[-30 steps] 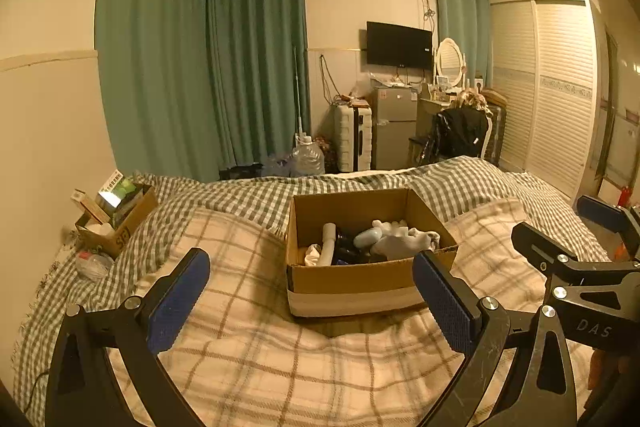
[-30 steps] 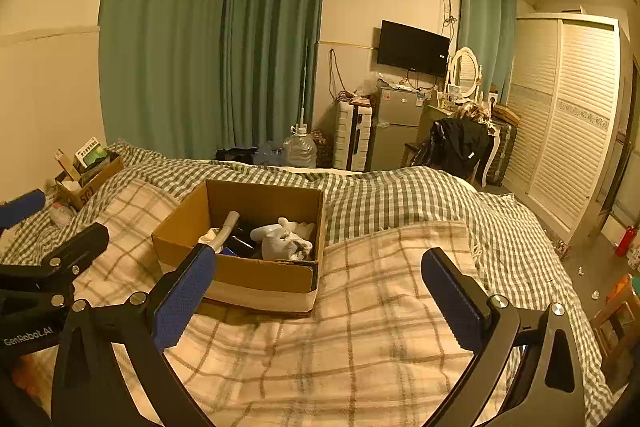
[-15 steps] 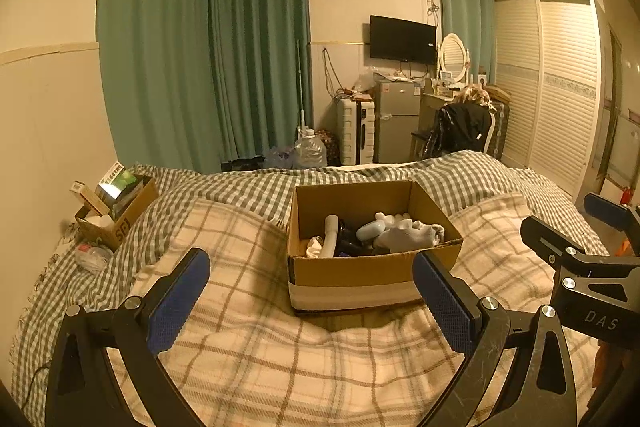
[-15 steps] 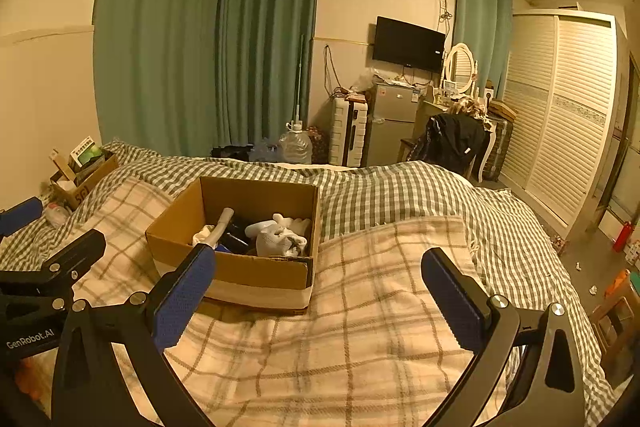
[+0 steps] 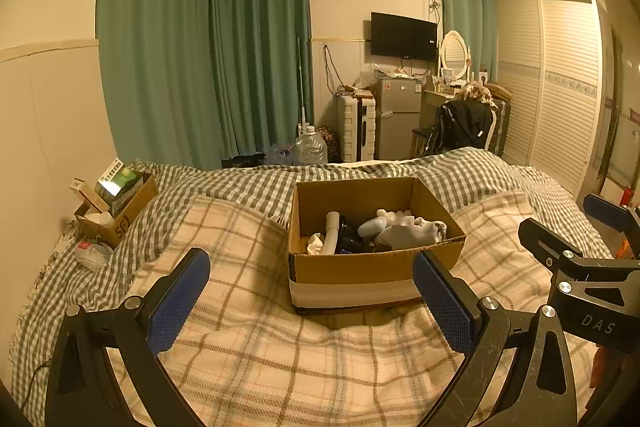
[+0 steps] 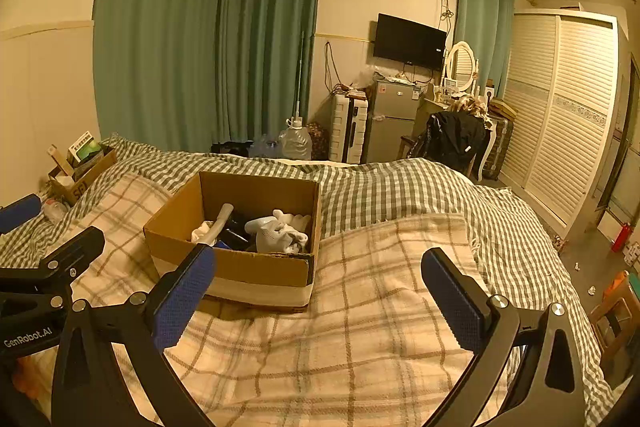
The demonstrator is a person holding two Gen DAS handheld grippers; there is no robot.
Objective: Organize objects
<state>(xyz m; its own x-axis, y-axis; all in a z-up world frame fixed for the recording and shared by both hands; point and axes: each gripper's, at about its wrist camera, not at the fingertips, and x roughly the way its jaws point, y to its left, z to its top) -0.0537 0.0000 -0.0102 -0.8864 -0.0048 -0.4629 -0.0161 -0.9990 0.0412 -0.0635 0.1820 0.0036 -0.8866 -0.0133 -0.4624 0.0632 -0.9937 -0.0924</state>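
An open cardboard box sits on a plaid blanket on the bed; it also shows in the right wrist view. Inside lie a white tube, white socks, a pale bottle and dark items. My left gripper is open and empty, above the blanket just in front of the box. My right gripper is open and empty, in front of the box's right corner. Each gripper shows at the edge of the other's view.
A small cardboard box with packets stands at the bed's left edge by the wall, a crumpled bag beside it. Beyond the bed are green curtains, a suitcase, a small fridge, a chair with a black jacket and a wardrobe.
Both grippers have drawn back and up slightly; the box sits a little lower and farther in both views. Both jaws stay open.
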